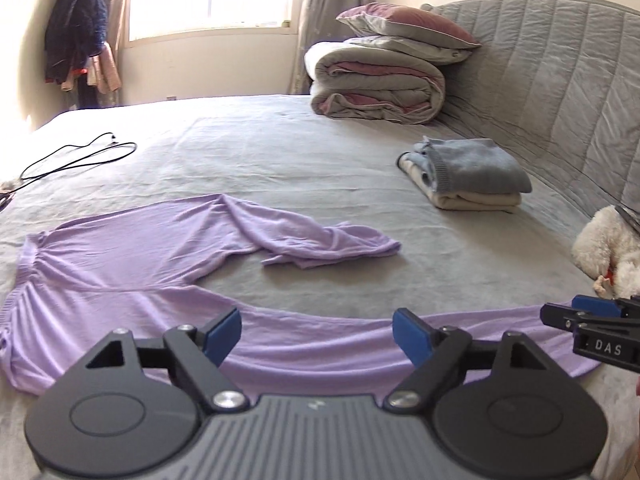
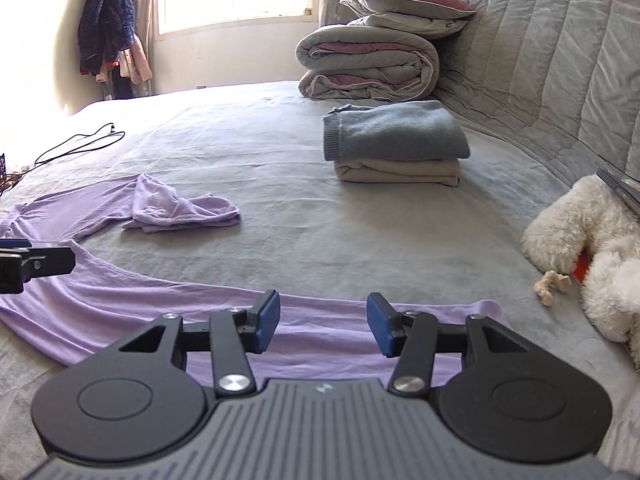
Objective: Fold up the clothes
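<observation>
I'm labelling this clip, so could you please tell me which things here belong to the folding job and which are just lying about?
Part of the job:
- purple top, spread flat
- stack of folded clothes
- left gripper, open
- right gripper, open

Lying about:
- rolled duvet
- pillows
- white plush toy
- black cable
- hanging coats

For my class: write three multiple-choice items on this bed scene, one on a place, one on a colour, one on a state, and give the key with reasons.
1. Where is the folded grey sweater?
A. on a folded cream garment
B. under the pillow
C. on the floor

2. What colour is the spread-out top?
A. green
B. lilac
C. red

3. How is the right tool?
A. shut on the top
B. out of view
C. open, empty

Key: A, it rests on the cream garment; B, the fabric is pale purple; C, its pads stand apart above the cloth.
</observation>
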`<action>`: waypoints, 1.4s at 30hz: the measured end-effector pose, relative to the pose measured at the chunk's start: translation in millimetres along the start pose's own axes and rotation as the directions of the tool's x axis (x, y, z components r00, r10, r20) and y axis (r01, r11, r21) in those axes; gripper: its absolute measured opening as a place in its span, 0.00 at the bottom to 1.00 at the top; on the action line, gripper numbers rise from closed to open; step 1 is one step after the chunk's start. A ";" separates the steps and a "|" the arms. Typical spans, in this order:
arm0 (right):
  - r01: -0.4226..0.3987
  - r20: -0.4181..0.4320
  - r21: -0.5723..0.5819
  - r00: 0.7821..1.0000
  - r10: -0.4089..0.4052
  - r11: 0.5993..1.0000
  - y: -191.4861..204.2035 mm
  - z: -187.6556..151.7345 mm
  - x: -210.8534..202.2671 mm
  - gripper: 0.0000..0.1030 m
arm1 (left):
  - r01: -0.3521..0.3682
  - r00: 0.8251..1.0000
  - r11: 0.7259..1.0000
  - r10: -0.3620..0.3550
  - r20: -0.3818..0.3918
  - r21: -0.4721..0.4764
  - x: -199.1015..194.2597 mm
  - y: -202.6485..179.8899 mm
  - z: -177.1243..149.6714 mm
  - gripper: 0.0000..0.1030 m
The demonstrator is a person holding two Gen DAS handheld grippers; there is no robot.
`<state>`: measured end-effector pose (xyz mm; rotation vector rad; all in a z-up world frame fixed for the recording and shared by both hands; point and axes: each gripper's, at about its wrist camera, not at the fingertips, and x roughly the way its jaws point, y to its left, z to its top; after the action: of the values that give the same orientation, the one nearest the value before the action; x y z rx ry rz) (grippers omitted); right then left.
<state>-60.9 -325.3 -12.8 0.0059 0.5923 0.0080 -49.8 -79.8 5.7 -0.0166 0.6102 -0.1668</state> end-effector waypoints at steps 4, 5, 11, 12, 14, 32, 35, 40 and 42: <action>-0.031 0.008 -0.034 0.999 0.032 0.999 21.7 3.7 0.2 0.56 | -0.077 0.997 0.996 0.078 0.007 -0.053 -9.8 38.9 -5.5 0.84; -0.036 0.012 -0.047 0.999 0.036 0.998 26.7 4.1 0.1 0.57 | -0.096 0.995 0.993 0.096 0.007 -0.067 -11.1 47.6 -7.4 0.86; -0.050 0.021 -0.123 0.998 0.053 0.991 53.1 2.0 1.6 0.63 | -0.179 0.984 0.974 0.178 -0.023 -0.137 -9.4 94.6 -22.0 0.89; -0.053 0.015 -0.128 0.998 0.056 0.990 55.8 1.1 3.3 0.64 | -0.192 0.981 0.970 0.190 -0.030 -0.149 -8.3 102.1 -24.6 0.89; -0.060 0.002 -0.137 0.998 0.061 0.989 61.0 -0.6 6.8 0.65 | -0.214 0.977 0.963 0.209 -0.044 -0.167 -6.9 115.5 -29.0 0.89; -0.278 -0.120 -0.155 0.958 0.261 0.948 123.5 -9.6 23.8 0.66 | -0.280 0.951 0.809 0.307 -0.035 -0.516 -6.9 239.8 -56.3 0.88; -0.380 -0.153 -0.116 0.920 0.361 0.918 137.4 -9.4 24.6 0.66 | -0.256 0.952 0.762 0.304 -0.020 -0.594 -9.6 256.2 -59.8 0.82; -0.441 -0.178 -0.122 0.891 0.418 0.889 159.0 -11.8 28.3 0.60 | -0.216 0.955 0.719 0.296 0.010 -0.660 -7.7 274.0 -65.5 0.69; -0.451 -0.186 -0.134 0.886 0.425 0.882 166.6 -13.2 30.4 0.49 | -0.199 0.957 0.713 0.289 0.023 -0.672 -5.8 276.7 -66.6 0.66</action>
<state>-44.0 -158.4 -39.4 -0.0303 0.7315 0.5090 -50.8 196.4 -63.4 -0.6418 0.5106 0.3238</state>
